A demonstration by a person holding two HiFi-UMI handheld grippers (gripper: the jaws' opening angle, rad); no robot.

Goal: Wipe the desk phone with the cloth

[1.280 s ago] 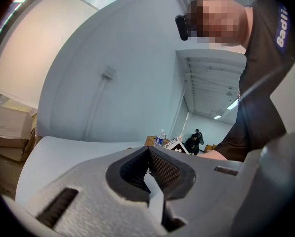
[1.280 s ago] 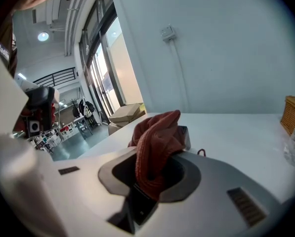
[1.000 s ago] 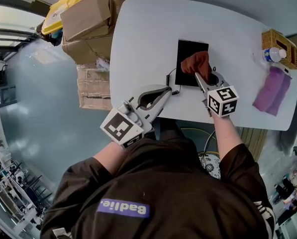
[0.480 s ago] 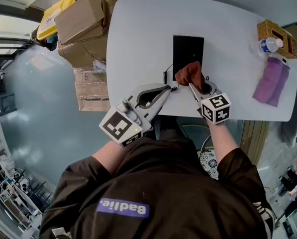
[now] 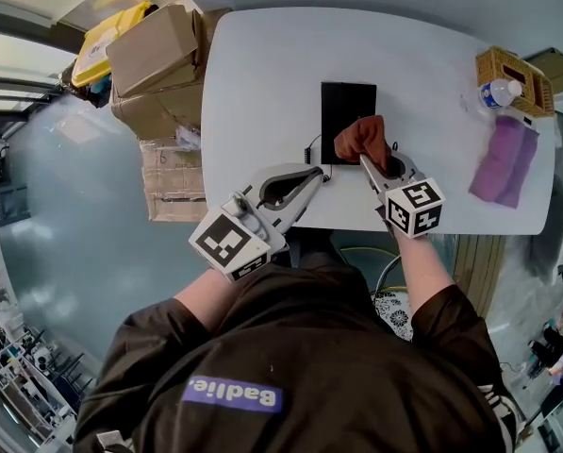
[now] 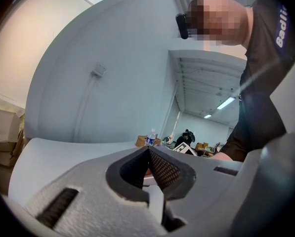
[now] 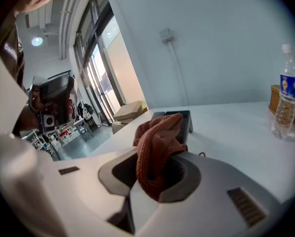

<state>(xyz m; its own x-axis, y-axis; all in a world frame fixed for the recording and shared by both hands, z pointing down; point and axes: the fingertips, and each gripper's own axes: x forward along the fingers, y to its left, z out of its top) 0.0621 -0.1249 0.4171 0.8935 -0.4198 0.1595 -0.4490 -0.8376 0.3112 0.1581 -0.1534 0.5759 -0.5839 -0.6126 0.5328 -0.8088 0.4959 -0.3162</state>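
The black desk phone (image 5: 348, 111) lay flat on the white table (image 5: 262, 74). The right gripper (image 5: 373, 157) had its fingers squeezed tight on a rust-red cloth (image 5: 361, 137). The cloth sat bunched over the phone's near end. I could not tell if it touched the phone.

The left gripper (image 5: 317, 172) was near the phone's near left corner, by the curly cord (image 5: 311, 149). Its fingers were pressed together with nothing in them.

Far to the phone's right were a purple cloth (image 5: 503, 159), a water bottle (image 5: 496, 92) and a basket (image 5: 512, 67). The bottle's blue label was too small to read. The person's dark shirt (image 5: 300, 366) said "Badlie".
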